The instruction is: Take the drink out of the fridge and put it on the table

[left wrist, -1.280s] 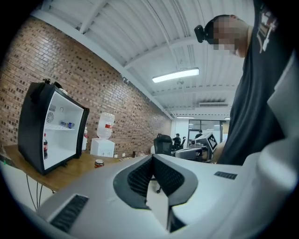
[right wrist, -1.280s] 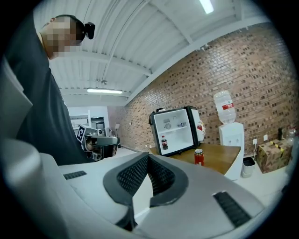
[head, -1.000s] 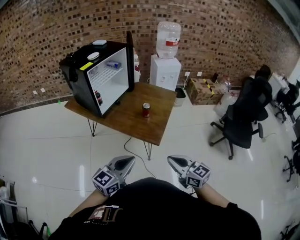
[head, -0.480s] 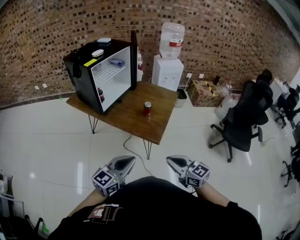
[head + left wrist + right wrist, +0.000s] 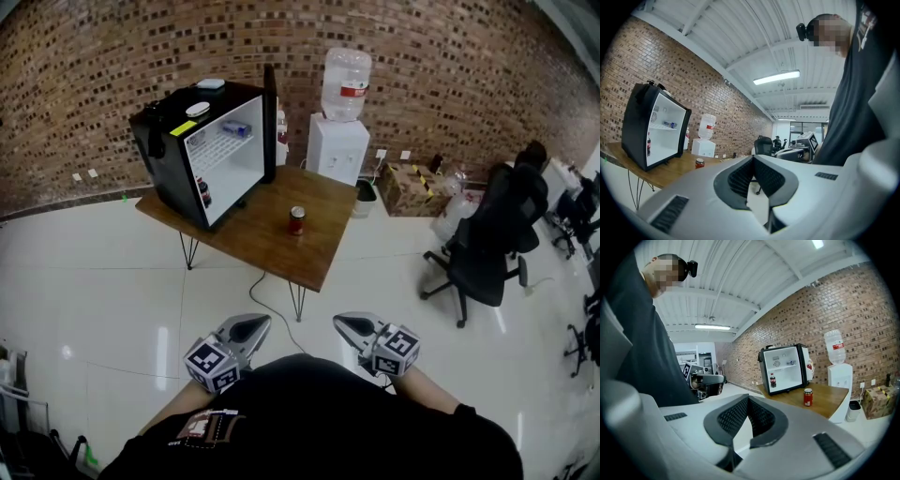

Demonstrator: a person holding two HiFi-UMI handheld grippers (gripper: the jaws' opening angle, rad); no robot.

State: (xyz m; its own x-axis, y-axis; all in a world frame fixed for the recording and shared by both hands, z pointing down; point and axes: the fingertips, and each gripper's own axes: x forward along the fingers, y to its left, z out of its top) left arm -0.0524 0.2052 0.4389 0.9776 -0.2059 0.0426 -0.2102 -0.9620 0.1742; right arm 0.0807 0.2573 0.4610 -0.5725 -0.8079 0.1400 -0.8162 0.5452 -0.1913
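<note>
A black mini fridge stands on the left of a wooden table with its door swung open. A dark bottle with a red label stands low in the fridge, and it also shows as the bottle in the right gripper view. A red can stands upright on the table in front of the fridge. My left gripper and right gripper are held close to my body, far from the table. Both are shut with nothing in them.
A white water dispenser stands behind the table against the brick wall. A black office chair and cardboard boxes are to the right. A cable runs over the glossy white floor under the table.
The head view has shifted slightly, so the fridge and table sit a little further right in the picture. Both grippers stay where they were, still shut.
</note>
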